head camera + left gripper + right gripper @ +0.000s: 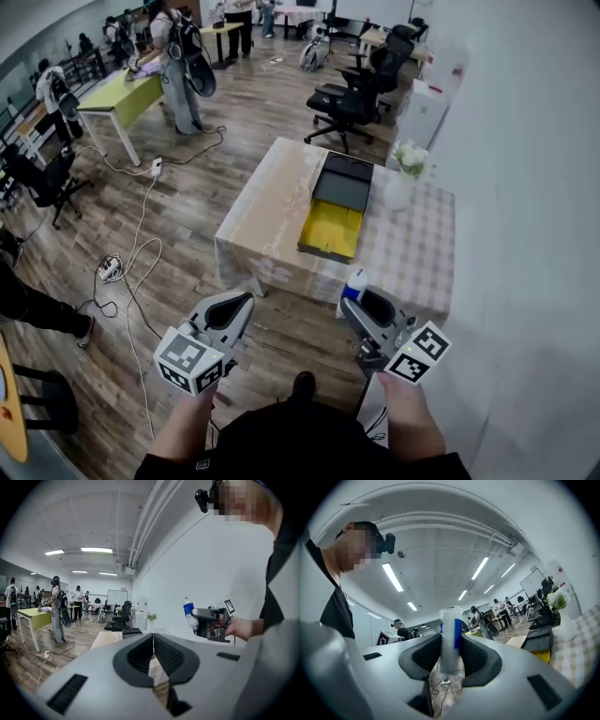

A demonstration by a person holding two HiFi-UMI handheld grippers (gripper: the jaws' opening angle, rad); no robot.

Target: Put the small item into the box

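Observation:
A small clear bottle with a blue label [353, 284] [451, 634] stands upright between the pads of my right gripper [364, 302] [451, 645], which is shut on it. The left gripper view shows that bottle [189, 613] out to the right, in the right gripper [211, 620]. My left gripper [240, 303] [153, 641] is shut, its pads meeting with nothing between them. Ahead of both grippers, on a cloth-covered table [281, 202], lies the box [330, 230] [540, 654], open with a yellow inside and a black lid folded back. Both grippers hang over the wooden floor, short of the table.
A white vase of flowers [403, 173] stands on the table right of the box. Black office chairs [352, 98] are behind the table. Cables and a power strip [111, 269] lie on the floor at left. A white wall [525, 187] runs along the right. People stand at a green table [122, 98] far back.

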